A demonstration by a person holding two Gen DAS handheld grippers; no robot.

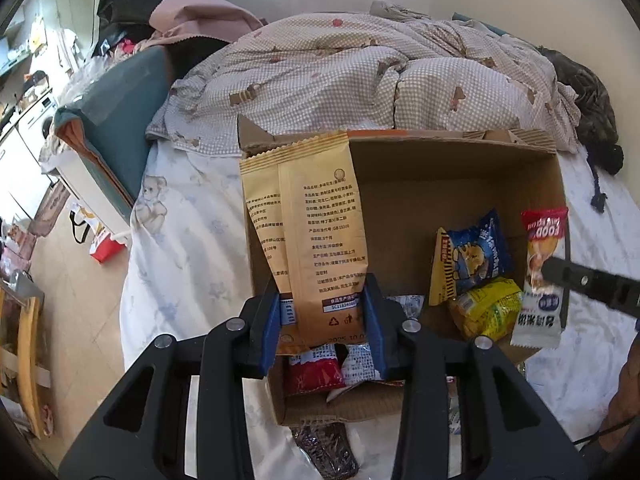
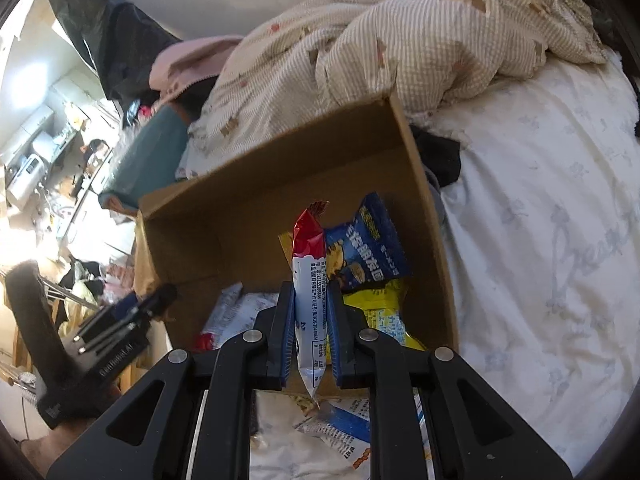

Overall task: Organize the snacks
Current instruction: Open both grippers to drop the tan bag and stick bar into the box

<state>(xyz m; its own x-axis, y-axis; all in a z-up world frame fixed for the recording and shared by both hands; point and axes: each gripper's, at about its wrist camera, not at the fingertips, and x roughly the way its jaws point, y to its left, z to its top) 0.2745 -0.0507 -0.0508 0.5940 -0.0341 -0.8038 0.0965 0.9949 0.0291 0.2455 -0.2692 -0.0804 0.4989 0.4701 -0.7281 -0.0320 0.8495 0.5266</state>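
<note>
The left gripper (image 1: 323, 322) is squeezing the bottom end of a tall tan snack bag (image 1: 316, 224), and the bag is standing up over the left side of the cardboard box (image 1: 460, 172). The box is sitting on the bed (image 1: 188, 232), near the bed's front edge, with the checked quilt (image 1: 340, 76) bunched up behind it.

To do this step well, I think the left gripper should be lowering the tan bag down into the bare left part of the box, then letting go only when the bag is resting on the bottom. The bag is tall and floppy, so it may tip over the box wall if it is dropped from up high.

The tan bag is flat and papery, with dark printed writing down its back and a crimped top edge. Under it, at the front of the box, a red packet (image 1: 314, 372) and a white packet (image 1: 360, 364) are lying flat.

Further right in the box, a blue snack bag (image 2: 370, 248) is leaning on a yellow snack bag (image 2: 380, 312) by the right wall.

The right gripper (image 2: 310, 334) is pinching a thin red and white snack stick (image 2: 310, 280), holding it upright over the front right part of the box. It should be going down beside the blue bag, not on top of it. More packets (image 2: 340, 420) are lying on the bed sheet in front of the box, not yet put away.
</note>
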